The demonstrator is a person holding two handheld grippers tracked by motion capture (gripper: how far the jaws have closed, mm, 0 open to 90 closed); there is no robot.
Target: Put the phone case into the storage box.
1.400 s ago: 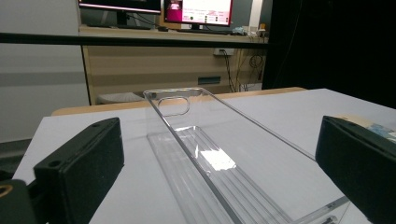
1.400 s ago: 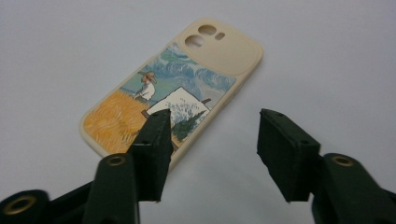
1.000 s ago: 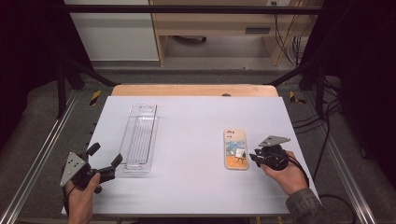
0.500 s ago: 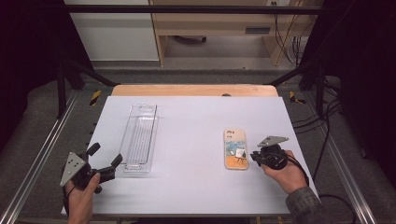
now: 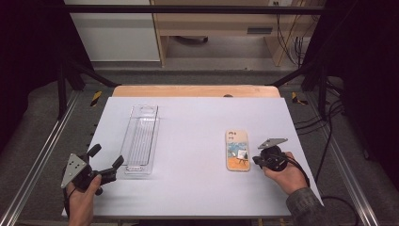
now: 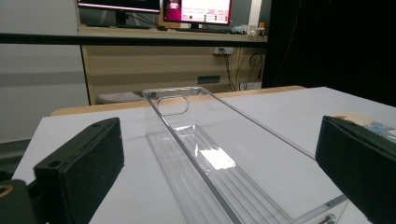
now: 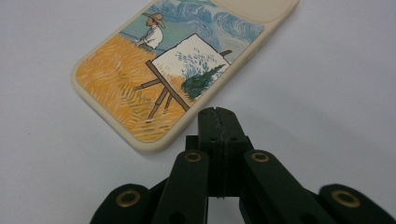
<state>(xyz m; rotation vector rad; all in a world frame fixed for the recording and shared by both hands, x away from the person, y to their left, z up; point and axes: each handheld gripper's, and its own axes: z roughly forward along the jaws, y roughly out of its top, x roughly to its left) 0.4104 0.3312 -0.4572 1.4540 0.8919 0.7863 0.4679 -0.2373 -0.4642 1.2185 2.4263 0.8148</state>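
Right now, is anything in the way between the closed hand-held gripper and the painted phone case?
No, nothing visible is in the way. The right hand-held gripper sits with its jaws just closed on nothing, right beside the phone case on the bare white table. The clear plastic tray lies far off, near the left hand-held gripper.

White table [image 5: 197,188], wooden strip [image 5: 195,91] along far edge. Beyond it: wooden desk [image 5: 216,28], white cabinet [image 5: 113,33], cables [image 5: 294,47], lit monitors [image 6: 196,9].

You have a white table [image 5: 197,136] before you. On it lie a clear plastic tray [image 5: 140,139] at left and a painted phone case [image 5: 237,150] at right, well apart.
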